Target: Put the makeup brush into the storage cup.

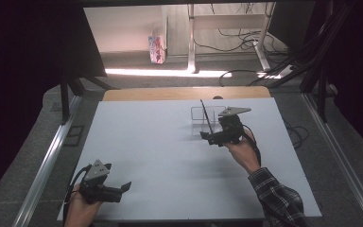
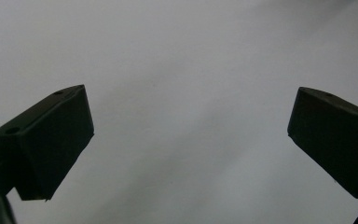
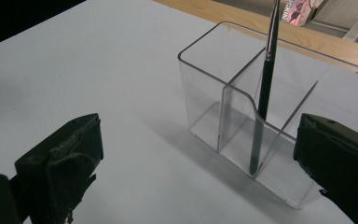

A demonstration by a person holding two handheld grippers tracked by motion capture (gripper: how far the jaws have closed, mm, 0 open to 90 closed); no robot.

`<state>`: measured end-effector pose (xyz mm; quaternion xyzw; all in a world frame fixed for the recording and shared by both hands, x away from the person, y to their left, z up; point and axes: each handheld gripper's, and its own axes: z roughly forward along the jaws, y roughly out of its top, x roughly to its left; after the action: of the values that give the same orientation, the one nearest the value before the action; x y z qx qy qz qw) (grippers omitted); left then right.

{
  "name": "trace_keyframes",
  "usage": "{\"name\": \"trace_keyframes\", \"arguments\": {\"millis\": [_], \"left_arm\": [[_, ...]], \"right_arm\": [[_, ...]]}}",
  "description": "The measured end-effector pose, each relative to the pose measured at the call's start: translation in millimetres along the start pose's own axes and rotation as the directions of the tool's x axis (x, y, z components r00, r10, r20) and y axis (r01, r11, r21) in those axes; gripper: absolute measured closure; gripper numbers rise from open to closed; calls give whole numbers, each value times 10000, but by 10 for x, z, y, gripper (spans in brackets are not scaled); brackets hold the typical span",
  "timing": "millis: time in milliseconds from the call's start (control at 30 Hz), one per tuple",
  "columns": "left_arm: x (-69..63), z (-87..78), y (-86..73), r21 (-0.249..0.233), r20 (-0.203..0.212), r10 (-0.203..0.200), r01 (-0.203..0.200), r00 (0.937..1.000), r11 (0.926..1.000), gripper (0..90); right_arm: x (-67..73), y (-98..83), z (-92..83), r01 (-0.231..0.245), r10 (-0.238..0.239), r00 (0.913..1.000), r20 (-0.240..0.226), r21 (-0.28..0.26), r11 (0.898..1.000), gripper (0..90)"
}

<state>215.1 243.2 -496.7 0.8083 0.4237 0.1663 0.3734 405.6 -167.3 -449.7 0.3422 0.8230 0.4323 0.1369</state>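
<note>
White table (image 1: 146, 156), clear organizer (image 3: 223, 112), black pen (image 3: 264, 88)

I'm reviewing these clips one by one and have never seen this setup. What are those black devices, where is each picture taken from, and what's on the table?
There is no robot here: a person holds a hand-held two-jaw gripper in each hand. The high view looks down from above the person's side, with the left gripper near the table's front edge and the right gripper farther out. The other two pictures come from cameras riding on the grippers, looking along their black jaws. The left gripper view sees its jaws wide apart over bare table. The right gripper view sees its jaws apart too, facing a clear divided holder with a black pen leaning in its middle compartment. Neither gripper holds anything.
</note>
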Motion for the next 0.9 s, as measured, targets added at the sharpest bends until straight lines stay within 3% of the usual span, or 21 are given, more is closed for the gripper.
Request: {"name": "trace_keyframes", "arguments": {"millis": [533, 900], "left_arm": [[11, -10, 1, -90, 152, -262, 263, 9995, 9996, 0], [8, -9, 3, -141, 146, -324, 327, 9994, 9994, 0]], "right_arm": [[104, -46, -82, 288, -289, 9996, 56, 241, 9993, 11], [137, -109, -178, 171, -172, 9998, 48, 270, 9995, 12]]}}
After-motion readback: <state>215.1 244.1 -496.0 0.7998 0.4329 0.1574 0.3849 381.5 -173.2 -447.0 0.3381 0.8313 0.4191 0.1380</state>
